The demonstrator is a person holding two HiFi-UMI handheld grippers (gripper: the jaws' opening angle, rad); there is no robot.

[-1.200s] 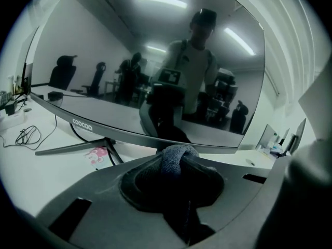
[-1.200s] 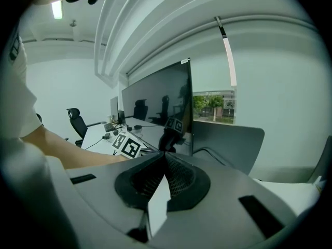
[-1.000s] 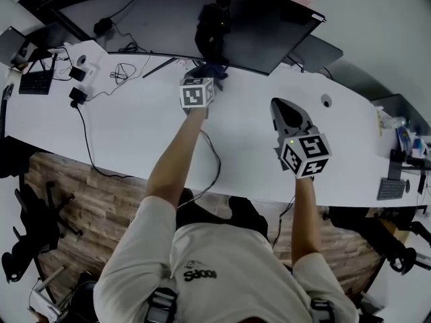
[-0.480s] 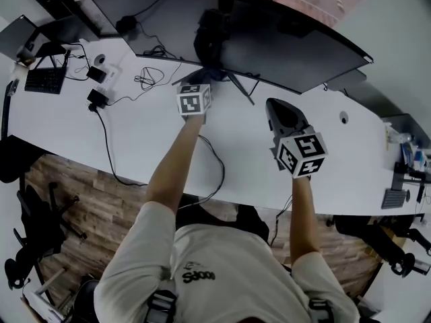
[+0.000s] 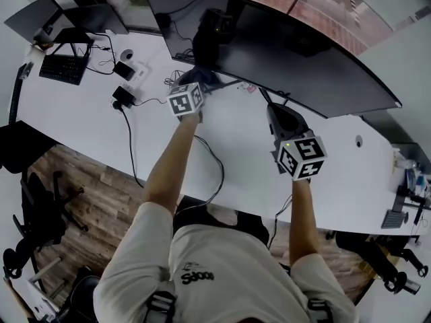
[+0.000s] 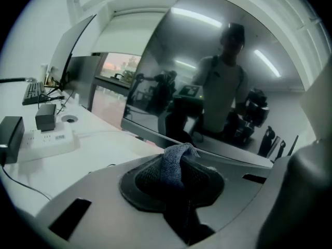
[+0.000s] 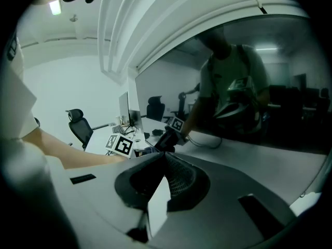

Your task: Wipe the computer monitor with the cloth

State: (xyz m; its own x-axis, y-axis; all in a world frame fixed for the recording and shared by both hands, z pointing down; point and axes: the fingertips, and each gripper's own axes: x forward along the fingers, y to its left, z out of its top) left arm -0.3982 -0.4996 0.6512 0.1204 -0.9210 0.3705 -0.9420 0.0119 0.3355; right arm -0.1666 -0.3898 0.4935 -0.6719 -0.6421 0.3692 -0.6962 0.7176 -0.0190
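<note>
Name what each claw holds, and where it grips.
Left claw pinches the blue cloth by a bunched fold, which pokes up past its tips. Right claw is shut and holds nothing.

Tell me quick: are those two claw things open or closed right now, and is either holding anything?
Left gripper: closed, holding the cloth.
Right gripper: closed, nothing between its jaws.
</note>
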